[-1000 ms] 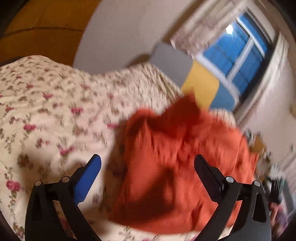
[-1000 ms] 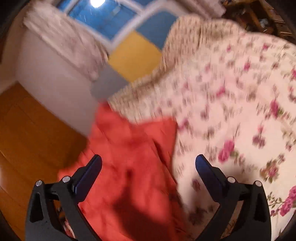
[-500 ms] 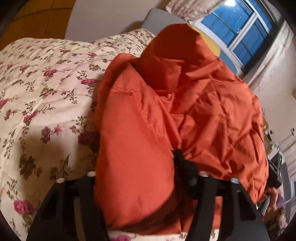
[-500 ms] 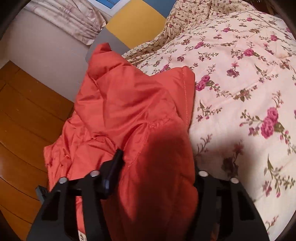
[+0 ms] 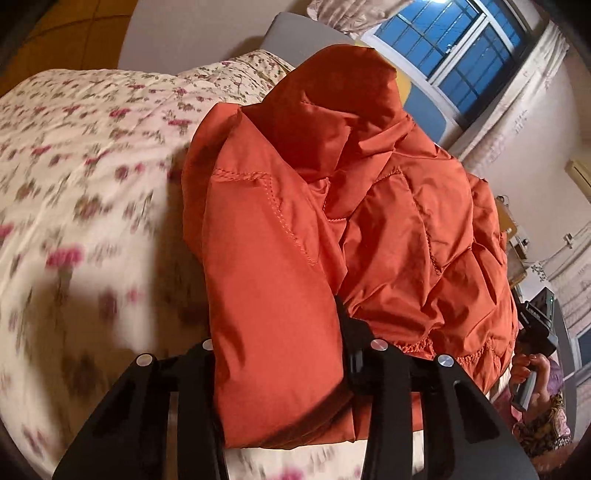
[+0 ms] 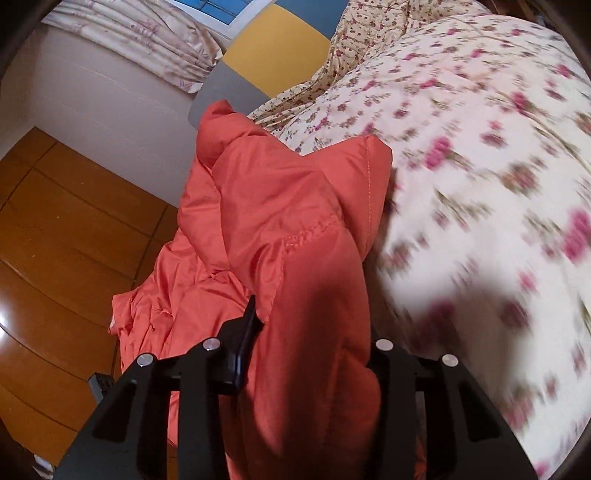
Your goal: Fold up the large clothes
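Jacket fabric fills the middle of the left wrist view: an orange padded jacket (image 5: 332, 229) bunched in a heap on the bed's floral quilt (image 5: 85, 184), with stitched seams and puffy folds facing the camera. The left gripper (image 5: 284, 354) has its jaws clamped on a thick fold of the jacket, the cloth bulging out between the two black fingers and hiding most of the left one. At the right edge of the bed, the right hand (image 5: 528, 369) grips the handle of the other tool beside the jacket's hem. Behind the bed stand a grey, yellow and blue headboard (image 5: 295, 26) and a window (image 5: 461, 48) with dark blue panes.

From the right wrist view, the jacket (image 6: 266, 229) lies along the left edge of the bed, part of it hanging over the side toward the wooden floor (image 6: 62, 240). The right gripper (image 6: 306, 365) is closed on another thick fold, its jaws pressed into the orange cloth from both sides. The quilt (image 6: 480, 166) spreads to the right, blurred. The headboard (image 6: 266, 62) and a pale curtain (image 6: 129, 48) show at the top.
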Demonstrator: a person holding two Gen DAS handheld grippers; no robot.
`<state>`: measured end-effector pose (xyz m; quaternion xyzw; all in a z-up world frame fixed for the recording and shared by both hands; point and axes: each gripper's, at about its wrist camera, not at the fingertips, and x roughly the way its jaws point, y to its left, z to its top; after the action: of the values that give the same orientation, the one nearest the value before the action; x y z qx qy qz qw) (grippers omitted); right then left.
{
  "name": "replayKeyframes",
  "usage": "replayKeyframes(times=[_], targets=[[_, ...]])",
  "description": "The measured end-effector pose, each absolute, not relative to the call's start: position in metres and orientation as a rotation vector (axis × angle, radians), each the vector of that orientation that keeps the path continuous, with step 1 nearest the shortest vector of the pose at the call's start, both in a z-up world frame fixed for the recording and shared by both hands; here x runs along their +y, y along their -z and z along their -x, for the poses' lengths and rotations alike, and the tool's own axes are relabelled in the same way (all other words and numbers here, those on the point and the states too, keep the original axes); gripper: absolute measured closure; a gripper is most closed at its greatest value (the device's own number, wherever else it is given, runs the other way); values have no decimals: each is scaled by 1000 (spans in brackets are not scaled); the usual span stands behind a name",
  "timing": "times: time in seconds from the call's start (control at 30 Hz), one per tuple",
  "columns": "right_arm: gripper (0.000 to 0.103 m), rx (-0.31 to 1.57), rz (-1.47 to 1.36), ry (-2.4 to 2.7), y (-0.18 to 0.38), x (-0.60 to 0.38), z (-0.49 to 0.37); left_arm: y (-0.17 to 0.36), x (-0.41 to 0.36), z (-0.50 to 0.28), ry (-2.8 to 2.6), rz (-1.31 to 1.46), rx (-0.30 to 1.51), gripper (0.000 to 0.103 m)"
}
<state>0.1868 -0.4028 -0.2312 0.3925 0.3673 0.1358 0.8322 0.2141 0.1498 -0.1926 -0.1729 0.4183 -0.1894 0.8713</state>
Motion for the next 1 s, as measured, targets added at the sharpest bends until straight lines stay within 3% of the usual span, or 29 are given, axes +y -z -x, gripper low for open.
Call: replayKeyframes(times=[0.13, 0.2, 0.3, 0.37, 0.43, 0.47, 0.63, 0.93, 1.0], targets=[[62, 769, -841, -275, 234, -407, -159, 193, 148, -182, 402, 362, 873, 65], [56, 766, -841, -254, 236, -409, -149, 194, 147, -172, 397, 353, 867, 63], [48, 761, -815, -216, 231, -410, -140, 192, 149, -163, 364, 343, 858, 50], [21, 751, -762, -146, 219, -411, -132, 187, 156, -161, 343, 358, 846, 35], [20, 712, -723, -115, 207, -411, -127, 176, 163, -153, 316, 365, 805, 18], [20, 692, -699, -101, 199, -413, -125, 172, 167, -150, 294, 361, 788, 17], [18, 649, -638, -93, 174, -412, -144, 148, 179, -151, 244, 338, 703, 12], [13, 759, -606, -119, 170, -383, -228, 121, 138, -251, 261, 285, 691, 9], [25, 780, -620, -124, 176, -380, -236, 129, 132, -272, 250, 330, 732, 9]])
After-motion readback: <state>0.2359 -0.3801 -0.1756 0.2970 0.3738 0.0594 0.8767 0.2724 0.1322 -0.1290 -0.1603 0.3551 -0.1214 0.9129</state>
